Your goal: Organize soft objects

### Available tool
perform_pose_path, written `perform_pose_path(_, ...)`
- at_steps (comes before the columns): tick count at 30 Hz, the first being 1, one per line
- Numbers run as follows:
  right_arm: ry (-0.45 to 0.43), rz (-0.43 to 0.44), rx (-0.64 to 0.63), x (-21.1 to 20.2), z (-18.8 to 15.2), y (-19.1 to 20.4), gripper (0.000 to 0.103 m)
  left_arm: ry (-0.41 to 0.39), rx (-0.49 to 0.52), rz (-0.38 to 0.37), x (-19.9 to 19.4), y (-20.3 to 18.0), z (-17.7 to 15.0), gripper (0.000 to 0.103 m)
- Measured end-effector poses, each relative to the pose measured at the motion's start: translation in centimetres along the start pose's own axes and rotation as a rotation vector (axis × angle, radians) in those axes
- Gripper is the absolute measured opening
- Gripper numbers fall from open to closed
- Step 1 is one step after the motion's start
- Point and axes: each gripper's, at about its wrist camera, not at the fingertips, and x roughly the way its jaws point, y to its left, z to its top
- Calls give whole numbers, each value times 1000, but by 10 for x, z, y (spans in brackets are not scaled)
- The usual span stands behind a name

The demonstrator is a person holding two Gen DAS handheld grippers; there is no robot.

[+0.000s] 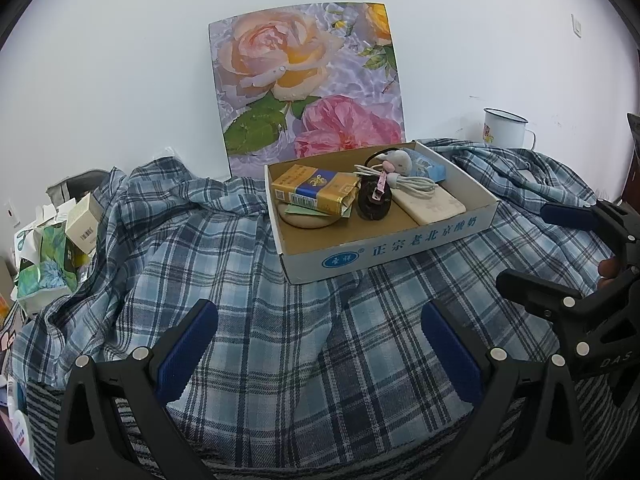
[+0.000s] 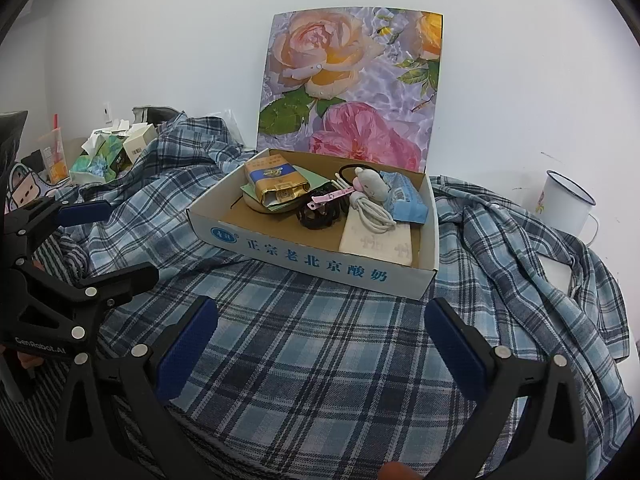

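A blue plaid shirt [image 1: 248, 280] [image 2: 320, 340] lies crumpled over the surface, and a shallow white cardboard box [image 1: 384, 252] [image 2: 320, 260] rests on it. Inside the box are a yellow and blue packet [image 1: 316, 192] [image 2: 276, 184], a dark hair clip [image 1: 374, 200] [image 2: 320, 214], a coiled white cable [image 1: 412, 186] [image 2: 372, 212], a cream power bank [image 1: 432, 206] [image 2: 376, 244] and a blue tissue pack [image 2: 406, 198]. My left gripper [image 1: 320, 344] hovers open over the shirt in front of the box. My right gripper [image 2: 320, 344] is open too, empty, beside it.
A flowered panel [image 1: 308, 80] [image 2: 352, 88] leans on the white wall behind the box. A white enamel mug [image 1: 506, 128] [image 2: 564, 204] stands at the right. Tissue packs and small cartons [image 1: 52, 248] [image 2: 108, 160] pile up at the left.
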Motion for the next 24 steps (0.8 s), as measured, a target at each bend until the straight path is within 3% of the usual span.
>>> perform_pose_path(24,6,-1,-2,1,-1,1,103,2,32,-6,3,-6,-4,103)
